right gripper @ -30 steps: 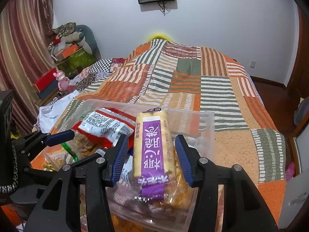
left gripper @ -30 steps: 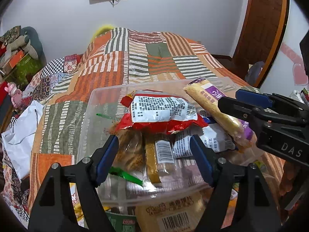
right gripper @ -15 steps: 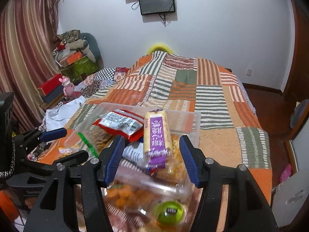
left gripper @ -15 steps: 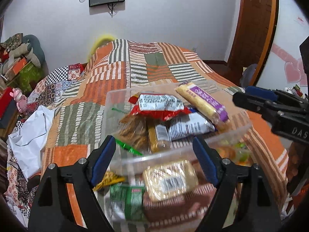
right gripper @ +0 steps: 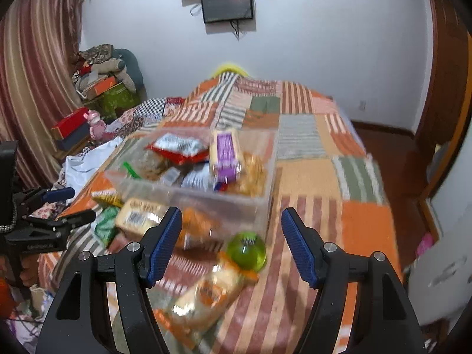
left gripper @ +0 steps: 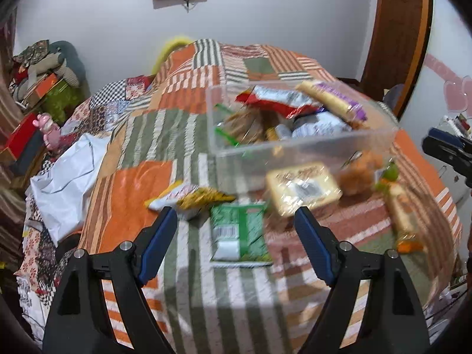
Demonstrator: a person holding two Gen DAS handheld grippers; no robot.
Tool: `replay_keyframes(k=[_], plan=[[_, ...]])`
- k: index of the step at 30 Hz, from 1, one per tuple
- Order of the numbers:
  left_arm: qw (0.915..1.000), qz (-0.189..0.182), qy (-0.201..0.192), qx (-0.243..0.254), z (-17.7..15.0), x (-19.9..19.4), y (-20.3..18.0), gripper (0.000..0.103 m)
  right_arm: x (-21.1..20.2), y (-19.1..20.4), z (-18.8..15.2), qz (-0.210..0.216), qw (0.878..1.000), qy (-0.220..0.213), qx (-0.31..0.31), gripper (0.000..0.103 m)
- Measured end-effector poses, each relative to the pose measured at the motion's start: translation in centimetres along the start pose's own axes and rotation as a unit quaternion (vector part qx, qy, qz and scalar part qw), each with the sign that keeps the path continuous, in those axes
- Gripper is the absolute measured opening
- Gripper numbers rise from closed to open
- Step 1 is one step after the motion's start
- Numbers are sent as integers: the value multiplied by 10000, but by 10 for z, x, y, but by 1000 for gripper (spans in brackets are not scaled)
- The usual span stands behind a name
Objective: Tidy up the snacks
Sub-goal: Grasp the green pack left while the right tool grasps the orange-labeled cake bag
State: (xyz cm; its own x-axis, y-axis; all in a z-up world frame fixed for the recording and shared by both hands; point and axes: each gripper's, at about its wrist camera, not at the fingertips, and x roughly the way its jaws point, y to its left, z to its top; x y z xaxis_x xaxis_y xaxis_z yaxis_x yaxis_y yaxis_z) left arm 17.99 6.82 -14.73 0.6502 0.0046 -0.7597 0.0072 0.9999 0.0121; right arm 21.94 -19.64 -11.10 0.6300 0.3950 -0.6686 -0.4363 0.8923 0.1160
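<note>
A clear plastic bin (left gripper: 295, 147) stands on the patchwork bed and holds a red packet (left gripper: 277, 100), a purple-labelled cracker pack (left gripper: 333, 100) and other snacks. Loose in front of it lie a green packet (left gripper: 239, 230), a yellow packet (left gripper: 194, 197), a clear-wrapped cake (left gripper: 303, 185) and an orange biscuit pack (right gripper: 206, 292) beside a green ball-shaped sweet (right gripper: 246, 250). My left gripper (left gripper: 235, 211) hangs open over the green packet, holding nothing. My right gripper (right gripper: 232, 212) is opening above the green sweet, with nothing between its pads. The purple pack (right gripper: 225, 150) rests in the bin (right gripper: 194, 194).
A white bag (left gripper: 65, 183) lies at the bed's left edge. Boxes, a pink toy (left gripper: 48, 131) and piled things fill the left corner by the curtain. A wooden door (left gripper: 395, 38) stands at the right. The bed surface past the bin is bare quilt.
Both grippers have pulled back from the bin, so the loose snacks in front of it now show. The purple pack, earlier between the right fingers, lies in the bin. The right jaws are wider.
</note>
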Motion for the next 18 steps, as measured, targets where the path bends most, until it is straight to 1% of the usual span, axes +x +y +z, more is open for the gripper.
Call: replay_keyframes(k=[3,7,15,16,18], plan=[[9999,-89,120,-44,-11,6,6,82,4,3,-17,-38,9998,205,7,67],[9997,-32,226,-42,-19,18,8,82,12,8,-33,-2,9989,458,26,67],[9985,-179,493,-160,-21,46,11,82,36,7,-50,496,9930,940,509,68],[9980,-218,568,-180,-22,51,11,82,39,8,-52,506,9927,967,521,71],[9972,-252,660,-228,-22,58,10,82,40,11,-53,402,9945,888,391,71]])
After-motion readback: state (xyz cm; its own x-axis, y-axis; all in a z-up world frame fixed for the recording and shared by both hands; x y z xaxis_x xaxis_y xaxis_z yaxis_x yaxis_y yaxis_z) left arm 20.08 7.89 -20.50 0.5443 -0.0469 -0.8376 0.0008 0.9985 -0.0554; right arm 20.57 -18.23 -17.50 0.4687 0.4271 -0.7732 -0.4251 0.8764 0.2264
